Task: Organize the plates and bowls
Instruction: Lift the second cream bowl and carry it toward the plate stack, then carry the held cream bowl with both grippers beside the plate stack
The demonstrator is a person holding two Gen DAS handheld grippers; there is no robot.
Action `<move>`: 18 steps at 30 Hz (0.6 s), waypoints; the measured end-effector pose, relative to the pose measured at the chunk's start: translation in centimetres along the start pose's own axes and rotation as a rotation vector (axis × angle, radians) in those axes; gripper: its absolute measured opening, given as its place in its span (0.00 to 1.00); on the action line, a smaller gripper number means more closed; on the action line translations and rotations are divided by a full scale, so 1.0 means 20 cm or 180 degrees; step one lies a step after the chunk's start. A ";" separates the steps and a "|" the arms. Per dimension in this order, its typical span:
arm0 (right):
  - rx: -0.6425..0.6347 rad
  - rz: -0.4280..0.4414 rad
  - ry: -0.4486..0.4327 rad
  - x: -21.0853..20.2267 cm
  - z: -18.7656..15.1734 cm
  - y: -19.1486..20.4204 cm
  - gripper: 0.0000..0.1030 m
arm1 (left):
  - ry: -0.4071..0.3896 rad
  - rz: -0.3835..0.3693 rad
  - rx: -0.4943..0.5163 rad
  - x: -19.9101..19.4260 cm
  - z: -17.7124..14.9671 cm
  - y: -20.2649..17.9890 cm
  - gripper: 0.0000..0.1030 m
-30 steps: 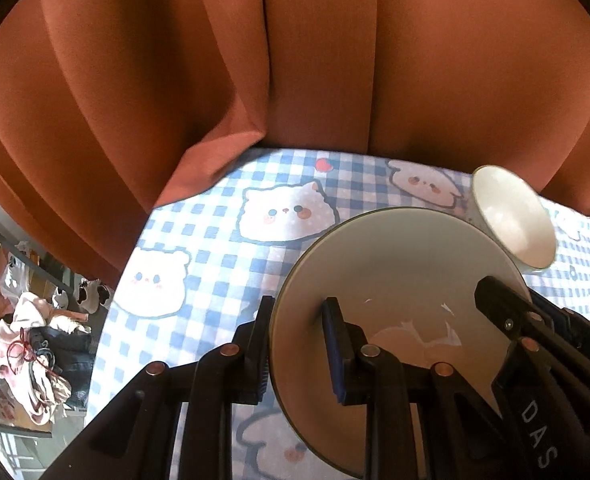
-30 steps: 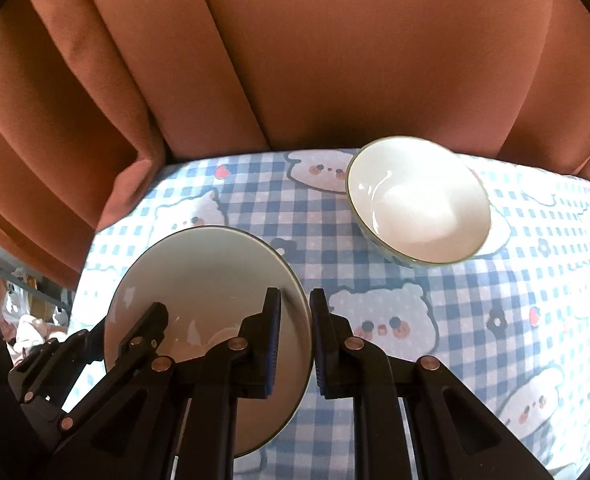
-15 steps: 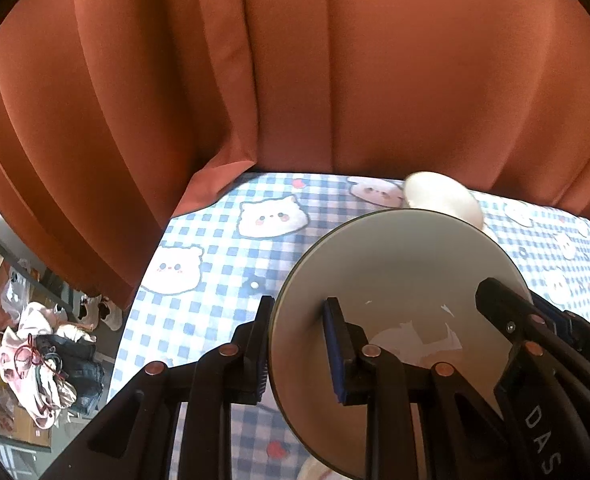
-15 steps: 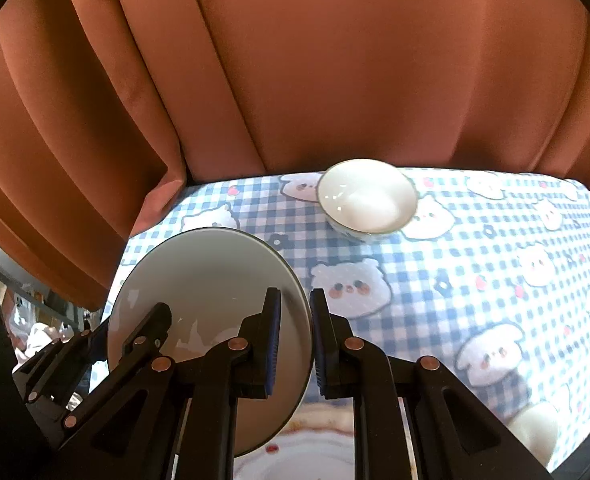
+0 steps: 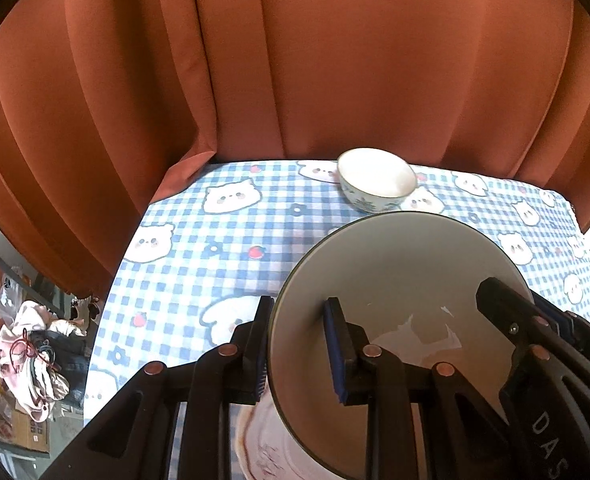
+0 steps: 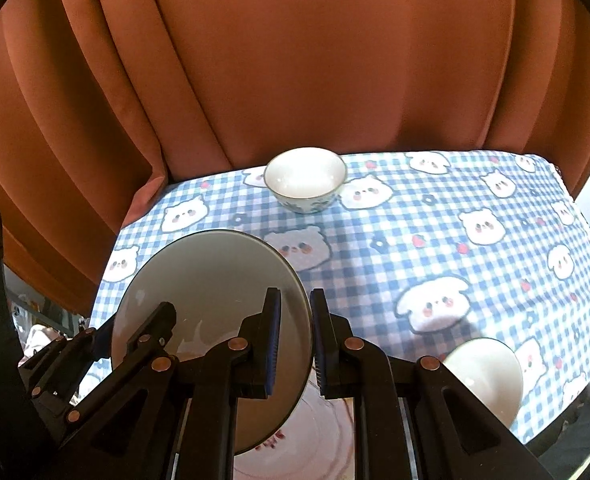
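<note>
- Two claws on one plate (image 5: 399, 276): left claw (image 5: 301, 344) clamps its left rim, right claw (image 6: 295, 340) clamps its right rim, pads pressed on the rim on both.
- Plate is off the table, tilted, inner face toward both cameras, held above the cloth (image 6: 435, 248).
- In the left view the right claw shows at the plate's far right edge; in the right view the left claw shows at the plate's left edge.
- Small bowl (image 6: 305, 184) sits well ahead of both claws, upright, near the far table edge, just before the curtain (image 6: 295, 60).
- Second bowl (image 6: 485, 376) is just right of the right claw, on the cloth at the near edge, partly hidden by the claw's arm.
- Pink-patterned plate (image 6: 315, 444) lies flat under the held plate, below both claws; cannot tell if the two touch.
- Cloth: blue-white check with bear faces.
- Clutter (image 5: 35, 352) on the floor far left of the left claw, off the table.
</note>
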State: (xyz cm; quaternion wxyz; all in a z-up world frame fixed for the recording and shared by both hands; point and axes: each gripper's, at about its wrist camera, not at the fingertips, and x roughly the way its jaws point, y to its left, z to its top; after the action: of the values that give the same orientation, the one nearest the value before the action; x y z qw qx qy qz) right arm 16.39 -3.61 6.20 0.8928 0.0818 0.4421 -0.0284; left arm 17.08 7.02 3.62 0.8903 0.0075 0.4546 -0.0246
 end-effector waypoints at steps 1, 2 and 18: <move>0.0013 0.0010 -0.0010 -0.02 -0.01 -0.03 0.18 | -0.0015 0.0013 0.0018 -0.01 -0.01 -0.03 0.23; 0.0015 0.0017 -0.0016 -0.03 -0.02 -0.05 0.18 | -0.0028 0.0024 0.0029 -0.02 -0.01 -0.05 0.23; 0.0080 0.0028 0.0071 -0.15 -0.11 -0.60 0.18 | 0.0098 -0.0051 0.0074 -0.06 -0.10 -0.58 0.23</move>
State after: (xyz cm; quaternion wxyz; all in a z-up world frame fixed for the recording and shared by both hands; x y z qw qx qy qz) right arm 11.45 -15.18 5.77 0.8868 0.0952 0.4513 -0.0291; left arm 14.08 -4.42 3.56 0.8829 0.0146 0.4680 -0.0369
